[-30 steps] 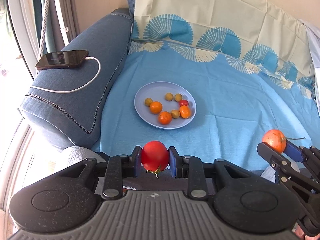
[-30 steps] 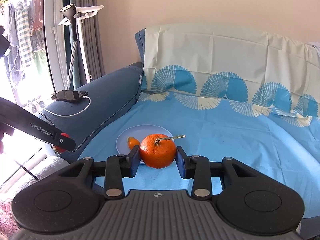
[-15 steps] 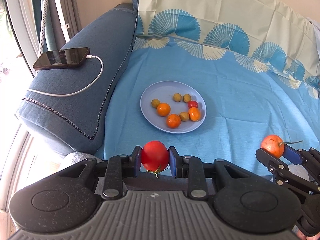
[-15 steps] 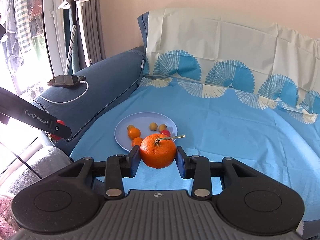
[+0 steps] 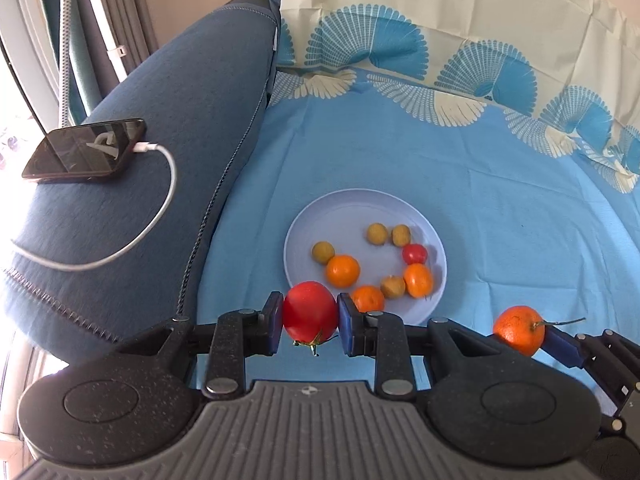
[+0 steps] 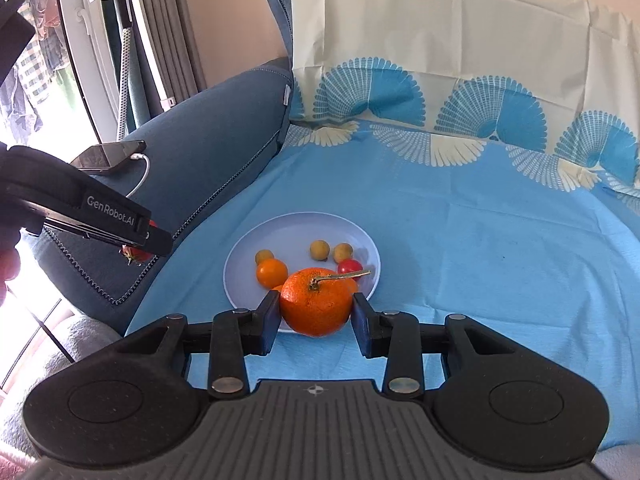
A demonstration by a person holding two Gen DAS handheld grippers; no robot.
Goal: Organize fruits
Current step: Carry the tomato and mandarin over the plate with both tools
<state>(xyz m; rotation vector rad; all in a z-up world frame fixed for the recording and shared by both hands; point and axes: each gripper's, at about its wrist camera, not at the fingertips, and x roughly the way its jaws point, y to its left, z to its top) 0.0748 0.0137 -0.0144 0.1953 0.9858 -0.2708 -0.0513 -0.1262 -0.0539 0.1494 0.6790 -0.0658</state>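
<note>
A pale blue plate (image 5: 434,240) holds three small oranges, four yellow-green fruits and one cherry tomato (image 5: 414,253). Left gripper (image 5: 310,318) fingers pinch a red tomato (image 5: 310,316); right gripper (image 6: 316,308) fingers pinch a stemmed orange (image 6: 316,304).

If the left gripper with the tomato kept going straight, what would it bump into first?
Probably the plate: the left gripper points down at its near side, so the tomato would likely meet that rim or a small orange there. Depth is uncertain.

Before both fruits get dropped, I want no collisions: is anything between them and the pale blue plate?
Nothing visible blocks the way to the pale blue plate. The red tomato and large orange only meet small fruits already lying there.
</note>
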